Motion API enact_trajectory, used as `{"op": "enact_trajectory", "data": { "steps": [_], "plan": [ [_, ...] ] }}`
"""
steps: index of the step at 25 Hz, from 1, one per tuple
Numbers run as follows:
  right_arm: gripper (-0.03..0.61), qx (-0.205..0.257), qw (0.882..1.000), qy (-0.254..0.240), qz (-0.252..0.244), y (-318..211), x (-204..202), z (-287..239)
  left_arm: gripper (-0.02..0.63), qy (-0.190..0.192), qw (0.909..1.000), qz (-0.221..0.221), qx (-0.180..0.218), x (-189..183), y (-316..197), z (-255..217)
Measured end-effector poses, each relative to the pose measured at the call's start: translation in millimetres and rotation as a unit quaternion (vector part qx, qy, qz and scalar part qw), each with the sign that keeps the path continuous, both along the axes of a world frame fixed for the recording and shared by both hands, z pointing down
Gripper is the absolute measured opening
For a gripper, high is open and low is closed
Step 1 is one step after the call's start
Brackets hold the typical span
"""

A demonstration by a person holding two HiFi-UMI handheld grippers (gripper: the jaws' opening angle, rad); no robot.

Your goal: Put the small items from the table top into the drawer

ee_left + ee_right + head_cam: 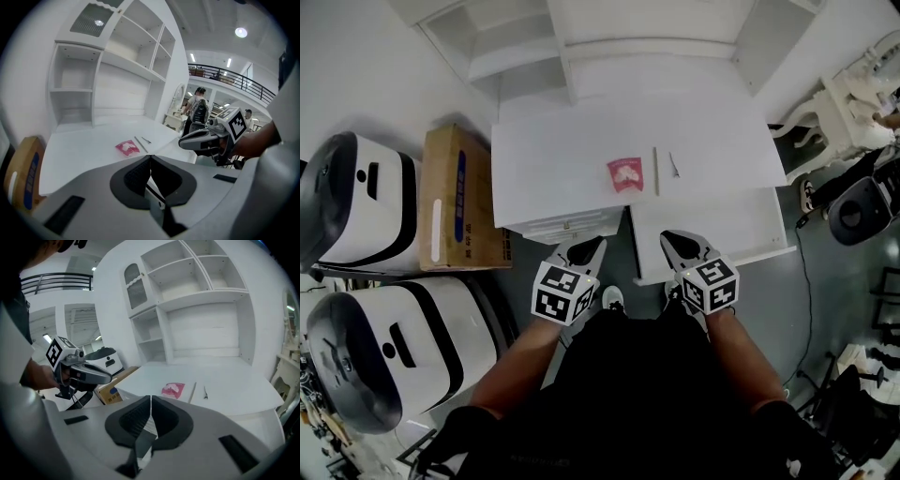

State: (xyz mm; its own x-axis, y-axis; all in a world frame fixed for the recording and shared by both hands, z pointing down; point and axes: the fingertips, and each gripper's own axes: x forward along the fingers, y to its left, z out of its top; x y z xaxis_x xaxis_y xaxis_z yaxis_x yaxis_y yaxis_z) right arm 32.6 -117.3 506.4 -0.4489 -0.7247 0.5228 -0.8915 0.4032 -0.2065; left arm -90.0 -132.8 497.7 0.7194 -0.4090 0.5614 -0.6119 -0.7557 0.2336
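On the white desk top (pixel 553 159) lie a red packet (pixel 625 174), a thin pale stick (pixel 656 171) and a small dark pin (pixel 673 165). The same packet (pixel 127 147) (pixel 173 389) shows in both gripper views. My left gripper (pixel 586 251) (pixel 150 157) hovers at the desk's front edge over the stacked drawer fronts (pixel 567 225), jaws shut and empty. My right gripper (pixel 680 246) (pixel 151 397) is beside it, over a white panel (pixel 722 225) that sticks out at the front right, also shut on nothing. Both are well short of the items.
A cardboard box (pixel 459 202) stands left of the desk, with two white-and-black machines (pixel 356 202) (pixel 389 352) beyond it. A white hutch with open shelves (pixel 516 56) rises behind the desk. White furniture (pixel 853 98) and a black object (pixel 862 206) are at the right.
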Motion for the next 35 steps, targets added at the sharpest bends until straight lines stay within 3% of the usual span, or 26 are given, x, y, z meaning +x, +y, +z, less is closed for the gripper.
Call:
{"op": "enact_trajectory", "data": {
  "steps": [7,15,22,32,35],
  "plan": [
    [0.029,-0.002,0.998,0.036,-0.045,-21,14,12,0.011,-0.029,0.9989,-0.034,0.013,8,-5,6],
    [0.029,-0.003,0.994,0.062,-0.092,-51,13,41,0.011,-0.062,0.9952,-0.070,-0.029,16,-9,29],
    [0.031,0.004,0.987,0.094,-0.130,-89,1,66,0.011,-0.077,0.9920,-0.093,-0.035,15,-8,35],
    [0.035,-0.020,0.963,0.193,-0.190,-141,-10,120,0.011,-0.070,0.9885,-0.127,-0.042,-1,-7,33],
    [0.071,-0.019,0.954,0.221,-0.200,-154,-14,127,0.011,-0.068,0.9867,-0.140,-0.047,-10,-7,35]
  ]
}}
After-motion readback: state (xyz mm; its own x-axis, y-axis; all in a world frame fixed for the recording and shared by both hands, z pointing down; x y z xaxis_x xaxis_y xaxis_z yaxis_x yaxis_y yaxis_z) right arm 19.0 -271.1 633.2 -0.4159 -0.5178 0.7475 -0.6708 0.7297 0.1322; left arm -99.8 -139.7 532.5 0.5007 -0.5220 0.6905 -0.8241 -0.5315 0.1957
